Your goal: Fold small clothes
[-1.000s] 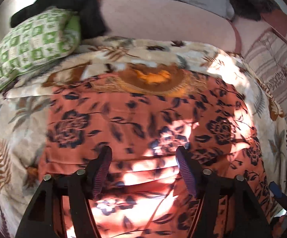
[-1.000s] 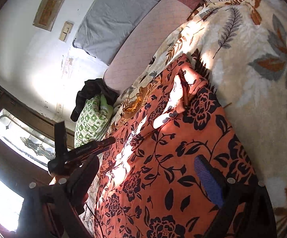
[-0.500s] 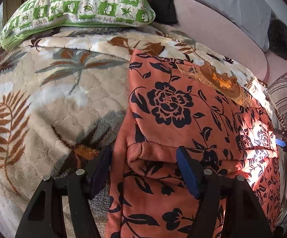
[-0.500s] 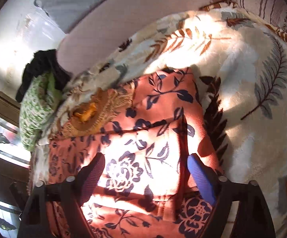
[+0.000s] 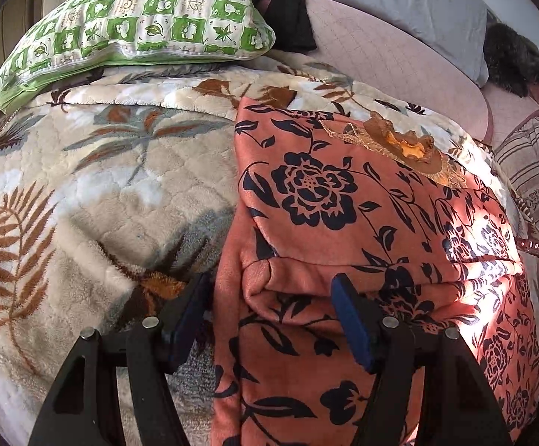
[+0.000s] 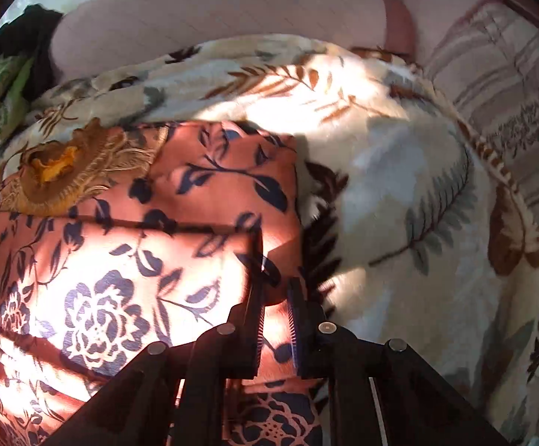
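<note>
While right hand-held gripper (image 6: 275,321) pinches dress (image 6: 209,200).

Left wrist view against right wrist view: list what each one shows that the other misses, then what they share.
Left wrist only: the left gripper, open astride the garment's folded edge, the whole green checked pillow, a grey pillow.
Right wrist only: the right gripper, shut on the orange floral garment at its right edge.
Both: that garment, its gold embroidered neckline, the leaf-print blanket, the pink bolster.
</note>
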A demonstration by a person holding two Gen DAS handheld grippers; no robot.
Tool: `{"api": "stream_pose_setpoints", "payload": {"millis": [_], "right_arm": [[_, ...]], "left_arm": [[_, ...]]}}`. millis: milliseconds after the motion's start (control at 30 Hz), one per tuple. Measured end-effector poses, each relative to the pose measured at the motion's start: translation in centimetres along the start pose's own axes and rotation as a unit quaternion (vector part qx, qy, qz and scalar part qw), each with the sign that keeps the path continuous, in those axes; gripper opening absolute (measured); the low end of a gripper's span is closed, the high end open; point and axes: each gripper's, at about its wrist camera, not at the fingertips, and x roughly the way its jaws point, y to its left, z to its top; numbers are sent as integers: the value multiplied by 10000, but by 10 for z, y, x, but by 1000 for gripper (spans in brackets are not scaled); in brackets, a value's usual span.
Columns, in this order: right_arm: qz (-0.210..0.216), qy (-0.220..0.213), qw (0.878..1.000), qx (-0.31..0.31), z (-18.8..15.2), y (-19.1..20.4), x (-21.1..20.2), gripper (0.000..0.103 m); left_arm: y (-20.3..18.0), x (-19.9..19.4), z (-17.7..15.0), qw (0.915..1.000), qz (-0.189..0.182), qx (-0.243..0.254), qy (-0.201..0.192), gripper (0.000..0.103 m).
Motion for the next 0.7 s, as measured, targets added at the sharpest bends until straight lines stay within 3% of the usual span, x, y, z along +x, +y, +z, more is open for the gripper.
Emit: {"api": "stream_pose_setpoints", "payload": {"millis": [133, 200, 233, 267, 300, 500, 700], "right_arm": [[655, -506, 9957, 415, -24, -24, -48, 15], [1351, -582, 9864, 731, -44, -35, -74, 22], [1654, -529, 9810, 863, -58, -39, -85, 40], [1889, -448, 9762, 970, -72, -45, -93, 74], [2072, -420, 9717, 1057, -89, -45, -101, 83], [2533, 233, 9629, 907, -178, -81, -130, 85], [2802, 529, 9525, 1070, -224, -122, -128, 85]], "left_arm": [[-1, -33, -8, 9999, -74, -46, -77, 69], [-2, -55, -19, 9999, -84, -94, -86, 69], [-3, -67, -26, 9998, -121, -124, -72, 69], [-2, -80, -35, 9996, -230, -145, -64, 69], [-1, -92, -45, 9993, -335, -163, -59, 69], [9, -147, -124, 9967, -651, -339, 348, 75], [18, -158, -189, 9915, -735, -735, 783, 75]]}}
